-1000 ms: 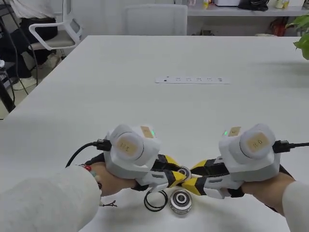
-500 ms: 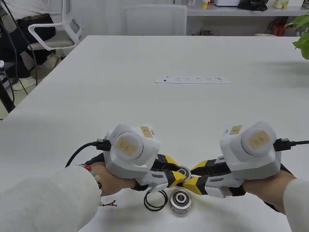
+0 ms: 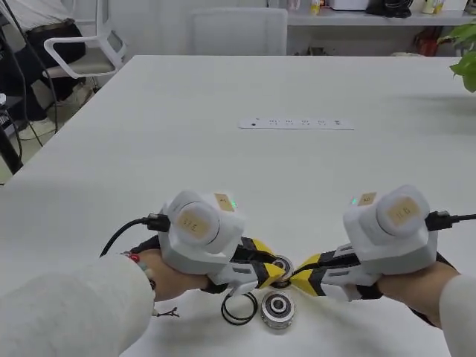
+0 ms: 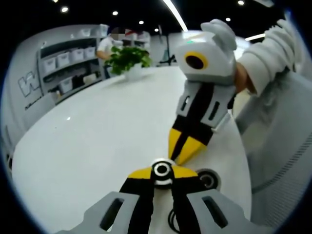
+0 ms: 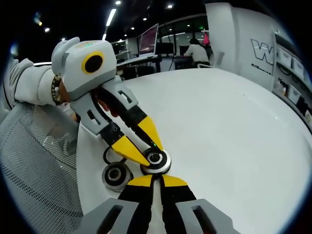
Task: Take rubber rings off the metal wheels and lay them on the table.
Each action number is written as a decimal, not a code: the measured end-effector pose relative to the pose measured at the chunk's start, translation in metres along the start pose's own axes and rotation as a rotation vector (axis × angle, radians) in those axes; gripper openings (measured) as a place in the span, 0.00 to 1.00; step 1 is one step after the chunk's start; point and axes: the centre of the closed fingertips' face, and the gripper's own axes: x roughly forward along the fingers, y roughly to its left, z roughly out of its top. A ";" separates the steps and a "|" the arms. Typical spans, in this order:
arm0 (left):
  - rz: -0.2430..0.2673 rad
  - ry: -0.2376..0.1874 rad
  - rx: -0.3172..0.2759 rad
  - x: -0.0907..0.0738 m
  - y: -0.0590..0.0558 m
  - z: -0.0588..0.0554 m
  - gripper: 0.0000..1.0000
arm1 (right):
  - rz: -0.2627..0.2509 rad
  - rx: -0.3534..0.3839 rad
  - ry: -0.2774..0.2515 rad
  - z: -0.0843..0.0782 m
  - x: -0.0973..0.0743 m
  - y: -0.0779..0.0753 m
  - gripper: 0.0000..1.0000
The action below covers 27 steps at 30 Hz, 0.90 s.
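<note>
Over the table (image 3: 223, 149), near edge: both hands low, tips meeting. Left gripper (image 3: 272, 270) pinches a wheel (image 3: 282, 265). Right gripper (image 3: 296, 276) jaws pressed together, tips at that wheel's rim. Second wheel (image 3: 278, 306) lies beneath, rings (image 3: 239, 308) just beside it.

The wide white tabletop (image 3: 223, 149) carries a flat white power strip (image 3: 296, 123), lying well out toward its middle. At the near edge lie thin black rubber rings (image 3: 239, 322), overlapping one another. Just beside them on the right, a silver metal wheel with a dark hub (image 3: 278, 306) rests flat on its side.
</note>
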 end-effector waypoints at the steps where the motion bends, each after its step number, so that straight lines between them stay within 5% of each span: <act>1: 0.000 0.000 0.001 0.000 0.000 0.000 0.14 | 0.016 0.017 -0.004 0.001 0.000 0.003 0.04; 13: 0.003 0.000 0.001 -0.001 0.001 0.000 0.14 | -0.003 0.014 -0.003 0.001 0.001 0.001 0.06; 19: 0.001 0.000 0.001 -0.001 0.001 0.000 0.14 | -0.016 0.016 -0.031 0.007 0.003 0.000 0.17; 27: 0.001 0.000 0.001 -0.001 0.001 0.000 0.14 | -0.035 -0.055 -0.022 0.008 0.008 0.001 0.21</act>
